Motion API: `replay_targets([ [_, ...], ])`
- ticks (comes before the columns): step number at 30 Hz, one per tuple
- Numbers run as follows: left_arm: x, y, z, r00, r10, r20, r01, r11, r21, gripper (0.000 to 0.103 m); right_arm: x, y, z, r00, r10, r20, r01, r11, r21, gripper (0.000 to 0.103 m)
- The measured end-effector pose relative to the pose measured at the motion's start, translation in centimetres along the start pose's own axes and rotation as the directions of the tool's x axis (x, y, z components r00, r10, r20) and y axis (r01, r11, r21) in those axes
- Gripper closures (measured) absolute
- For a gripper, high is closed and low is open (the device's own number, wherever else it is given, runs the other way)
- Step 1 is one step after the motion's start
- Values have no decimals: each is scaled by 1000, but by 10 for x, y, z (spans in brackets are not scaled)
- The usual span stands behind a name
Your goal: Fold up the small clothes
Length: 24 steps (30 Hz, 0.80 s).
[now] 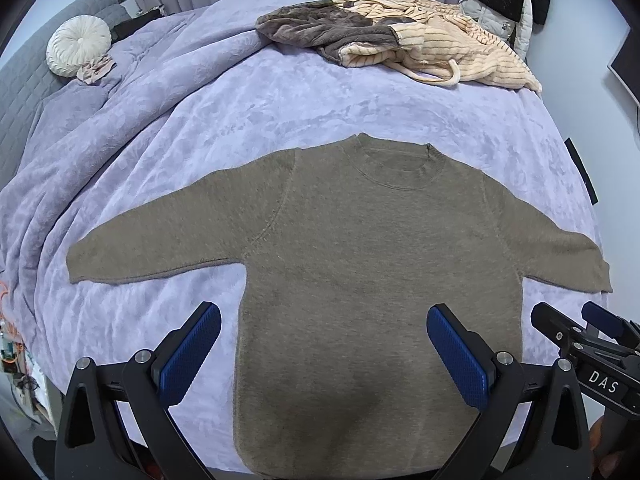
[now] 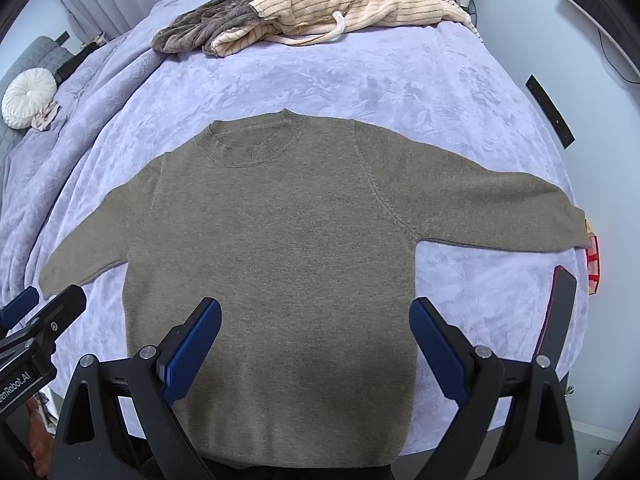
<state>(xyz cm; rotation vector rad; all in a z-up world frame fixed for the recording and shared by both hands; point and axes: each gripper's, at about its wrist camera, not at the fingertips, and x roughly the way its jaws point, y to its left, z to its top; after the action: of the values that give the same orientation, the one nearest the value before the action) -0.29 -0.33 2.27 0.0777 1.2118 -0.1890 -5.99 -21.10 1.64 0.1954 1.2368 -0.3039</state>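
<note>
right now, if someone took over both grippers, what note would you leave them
Left gripper: open, holding nothing, over the sweater's lower left side.
Right gripper: open, holding nothing, over the lower right side.
Brown sweater: spread flat on the purple blanket, collar away from you, both sleeves out to the sides.
Pile of clothes: at the far end of the bed.
Done: sweater laid out. Left: every fold, probably sleeves in first; the pile looks unfolded.

**Two printed labels on the claws**

We read "DAS" in white letters on a black label on the right claw (image 1: 592,328), seen from the left wrist. From the right wrist, the left claw (image 2: 36,316) carried white lettering cut off by the frame edge, legible as "enRobot.AI". We found nothing else readable.
</note>
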Motion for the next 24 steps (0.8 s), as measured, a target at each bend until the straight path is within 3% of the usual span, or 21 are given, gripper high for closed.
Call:
replay_targets([
  [24, 20, 19, -4, 997, -65, -50, 62, 996, -65, 0, 6, 10, -3, 1000, 2, -31, -2, 1000, -7, 7],
])
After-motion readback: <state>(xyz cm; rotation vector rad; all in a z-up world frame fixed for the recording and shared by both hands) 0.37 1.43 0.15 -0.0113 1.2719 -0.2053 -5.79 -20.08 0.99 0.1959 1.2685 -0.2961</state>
